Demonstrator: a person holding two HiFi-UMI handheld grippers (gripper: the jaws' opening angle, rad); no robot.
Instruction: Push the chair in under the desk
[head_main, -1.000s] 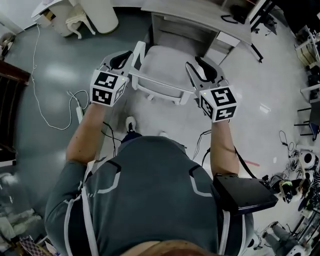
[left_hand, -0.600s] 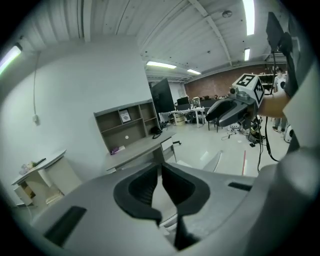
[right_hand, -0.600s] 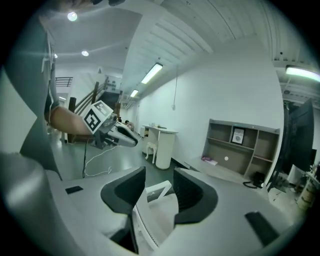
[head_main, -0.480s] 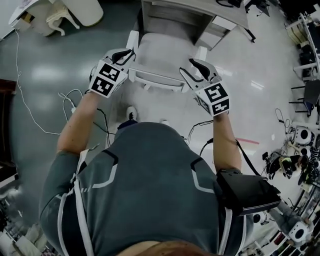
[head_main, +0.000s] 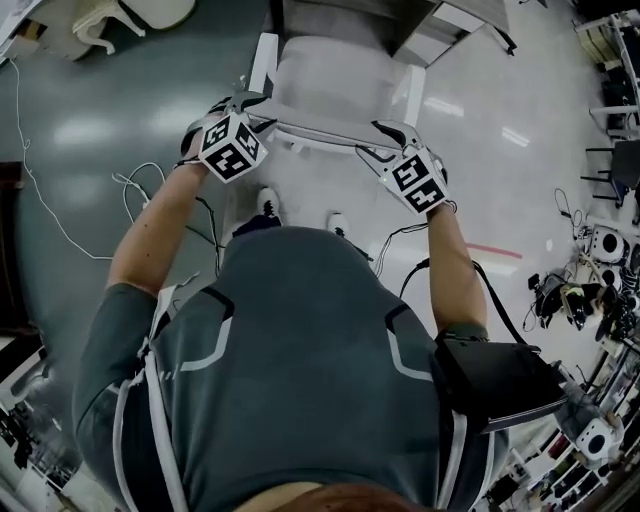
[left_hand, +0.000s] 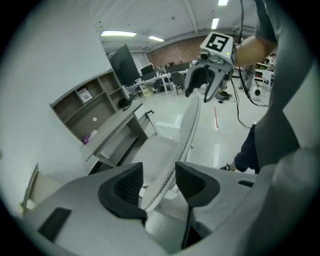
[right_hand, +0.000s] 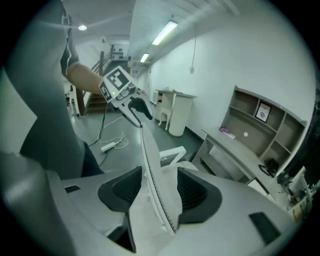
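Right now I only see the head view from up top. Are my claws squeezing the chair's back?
Observer: No. In the left gripper view, the left claw is opening. The chair backrest stands between its pads, with a gap beside one pad.
Operator: And my other claw?
Observer: Same thing. The right gripper view shows the right claw opening, with the backrest's edge between its pads and a gap beside one of them.
Operator: What's on top of the desk? It's cut off for me.
Observer: The desk carries a shelf unit with open compartments along its back.
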